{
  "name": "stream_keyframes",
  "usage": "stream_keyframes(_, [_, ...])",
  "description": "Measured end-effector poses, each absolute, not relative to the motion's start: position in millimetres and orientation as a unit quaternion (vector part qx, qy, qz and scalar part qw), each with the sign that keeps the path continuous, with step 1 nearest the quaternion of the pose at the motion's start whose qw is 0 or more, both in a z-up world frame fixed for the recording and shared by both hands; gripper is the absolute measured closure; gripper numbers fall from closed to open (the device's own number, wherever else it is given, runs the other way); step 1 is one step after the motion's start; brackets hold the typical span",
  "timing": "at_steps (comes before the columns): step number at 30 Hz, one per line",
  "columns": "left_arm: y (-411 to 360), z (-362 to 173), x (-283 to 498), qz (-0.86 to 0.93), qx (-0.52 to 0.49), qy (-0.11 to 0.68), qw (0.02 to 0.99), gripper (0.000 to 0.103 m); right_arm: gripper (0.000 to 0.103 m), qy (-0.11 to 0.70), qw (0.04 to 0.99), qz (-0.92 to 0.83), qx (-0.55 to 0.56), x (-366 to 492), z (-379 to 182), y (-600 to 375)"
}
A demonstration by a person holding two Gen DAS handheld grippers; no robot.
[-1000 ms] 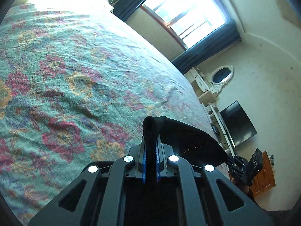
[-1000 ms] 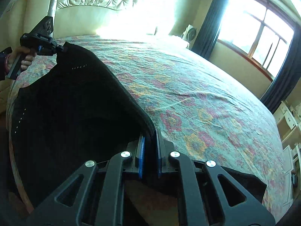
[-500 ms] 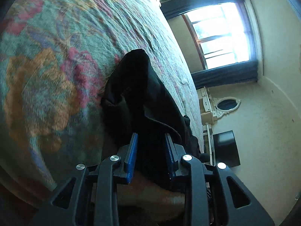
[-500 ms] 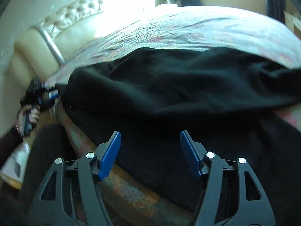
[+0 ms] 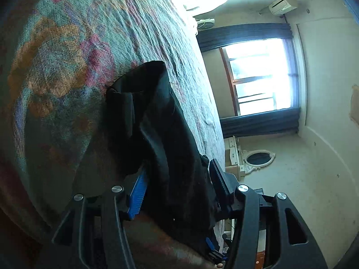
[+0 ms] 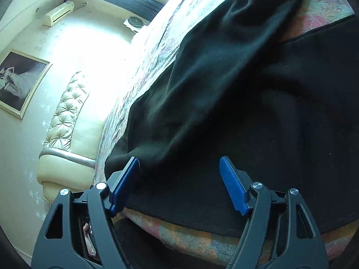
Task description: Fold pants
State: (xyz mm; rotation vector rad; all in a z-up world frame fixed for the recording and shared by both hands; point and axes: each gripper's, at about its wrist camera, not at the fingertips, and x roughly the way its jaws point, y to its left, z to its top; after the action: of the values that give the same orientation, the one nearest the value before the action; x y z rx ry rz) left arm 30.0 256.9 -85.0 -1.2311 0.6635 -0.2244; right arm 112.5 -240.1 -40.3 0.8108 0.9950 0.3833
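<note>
The black pants point(image 6: 224, 103) lie on the floral bedspread point(image 5: 67, 44) near the bed's edge. In the left wrist view one end of the pants point(image 5: 157, 123) lies bunched on the bed and runs back between the open fingers of my left gripper point(image 5: 177, 179), which do not clamp it. In the right wrist view my right gripper point(image 6: 179, 174) is open wide just in front of the pants, with the cloth lying loose between and beyond its blue pads point(image 6: 233, 190). Neither gripper holds the cloth.
The bedspread point(image 6: 202, 242) hangs over the bed's edge below the right gripper. A cream tufted headboard point(image 6: 65, 112) and a framed picture point(image 6: 20, 83) are at the left. A window with dark curtains point(image 5: 260, 76), a dresser point(image 5: 233, 154) and an oval mirror point(image 5: 258, 158) stand beyond the bed.
Both grippers held the pants up one second ago. They laid the pants down on the bed and opened; the left jaws have opened wider in the last half second.
</note>
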Motion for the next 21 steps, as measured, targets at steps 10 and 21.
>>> stream_keyframes(10, [253.6,-94.5,66.0,-0.064,-0.553,0.349,0.754,0.092,0.028,0.442,0.762,0.151,0.448,107.5,-46.9,-267.0])
stream_keyframes(21, [281.6,-79.5,90.2,-0.075,-0.585,0.319,0.742,0.093,0.031,0.389,0.754,0.107,0.519,139.8,-61.8,-297.7])
